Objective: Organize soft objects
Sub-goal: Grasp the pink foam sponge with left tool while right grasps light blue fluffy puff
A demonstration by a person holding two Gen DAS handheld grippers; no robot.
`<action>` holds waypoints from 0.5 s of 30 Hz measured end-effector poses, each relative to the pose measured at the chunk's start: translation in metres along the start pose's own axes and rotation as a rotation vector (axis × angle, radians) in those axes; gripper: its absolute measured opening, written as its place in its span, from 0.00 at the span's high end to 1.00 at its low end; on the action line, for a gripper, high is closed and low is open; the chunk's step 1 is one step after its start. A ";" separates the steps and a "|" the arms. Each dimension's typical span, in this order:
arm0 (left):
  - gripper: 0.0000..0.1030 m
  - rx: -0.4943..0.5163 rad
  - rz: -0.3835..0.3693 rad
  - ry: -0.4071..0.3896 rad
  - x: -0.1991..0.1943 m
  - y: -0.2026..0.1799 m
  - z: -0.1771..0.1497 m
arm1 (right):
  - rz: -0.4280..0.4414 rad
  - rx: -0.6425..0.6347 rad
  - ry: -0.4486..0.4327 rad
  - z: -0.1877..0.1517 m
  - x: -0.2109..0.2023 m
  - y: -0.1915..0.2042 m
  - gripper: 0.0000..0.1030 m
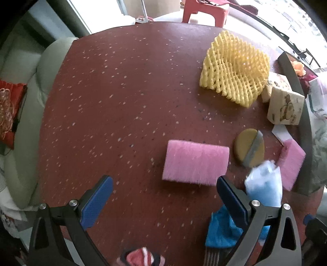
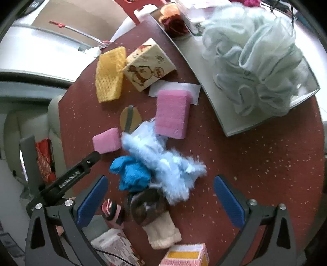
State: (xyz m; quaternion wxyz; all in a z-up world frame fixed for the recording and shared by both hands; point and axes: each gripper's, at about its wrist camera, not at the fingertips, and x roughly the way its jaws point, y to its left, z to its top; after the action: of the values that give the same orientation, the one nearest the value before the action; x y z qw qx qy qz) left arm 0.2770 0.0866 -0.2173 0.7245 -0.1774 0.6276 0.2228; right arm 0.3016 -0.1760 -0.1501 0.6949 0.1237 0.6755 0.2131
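Observation:
My left gripper (image 1: 163, 200) is open just short of a pink sponge (image 1: 196, 161) lying flat on the red speckled table (image 1: 122, 102). To its right lie a round yellow puff (image 1: 249, 150), a second pink sponge (image 1: 291, 163), a pale blue fluffy piece (image 1: 263, 188) and a blue cloth (image 1: 222, 229). My right gripper (image 2: 160, 201) is open above a heap: the fluffy blue piece (image 2: 163, 159), the blue cloth (image 2: 130, 174), a brown and cream sock (image 2: 155, 216) and a striped sock (image 2: 111, 210). A pale green bath pouf (image 2: 257, 61) sits in a grey tray (image 2: 190, 47).
A yellow foam net (image 1: 235, 69) and a printed tissue box (image 1: 284, 106) stand at the far right of the table. Small boxes (image 2: 186, 255) sit at the near edge. A pale sofa (image 1: 22, 122) lies beyond the table's left edge and a red stool (image 1: 206, 12) behind.

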 end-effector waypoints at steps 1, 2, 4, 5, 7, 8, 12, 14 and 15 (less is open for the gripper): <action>0.01 0.004 -0.001 -0.005 0.004 -0.002 0.002 | 0.002 0.006 -0.001 0.002 0.003 -0.001 0.00; 0.01 0.008 -0.002 -0.005 0.007 -0.004 0.003 | 0.006 0.015 -0.001 0.004 0.007 -0.003 0.00; 0.01 0.014 -0.002 0.003 0.014 -0.008 0.005 | 0.020 0.031 0.005 0.008 0.014 -0.006 0.00; 0.01 0.007 -0.016 -0.003 0.015 -0.008 0.006 | 0.030 0.037 0.012 0.010 0.019 -0.006 0.00; 0.01 -0.003 -0.024 -0.012 0.016 -0.008 0.008 | 0.027 0.034 0.020 0.013 0.026 -0.005 0.00; 0.01 -0.003 -0.026 -0.014 0.016 -0.008 0.008 | 0.023 0.029 0.022 0.014 0.029 -0.004 0.00; 0.01 -0.002 -0.034 -0.021 0.013 -0.007 0.009 | 0.010 0.015 0.044 0.016 0.044 0.001 0.00; 0.01 -0.016 -0.066 -0.049 0.007 -0.004 0.008 | 0.011 0.008 0.059 0.016 0.052 0.003 0.00; 0.01 -0.016 -0.075 -0.055 0.006 -0.004 0.008 | 0.011 0.007 0.064 0.015 0.054 0.004 0.00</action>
State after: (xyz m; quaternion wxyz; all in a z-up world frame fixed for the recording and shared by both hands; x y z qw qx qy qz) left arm 0.2863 0.0880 -0.2224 0.7480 -0.2001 0.5986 0.2054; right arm 0.3156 -0.1459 -0.1958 0.6714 0.1227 0.6975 0.2184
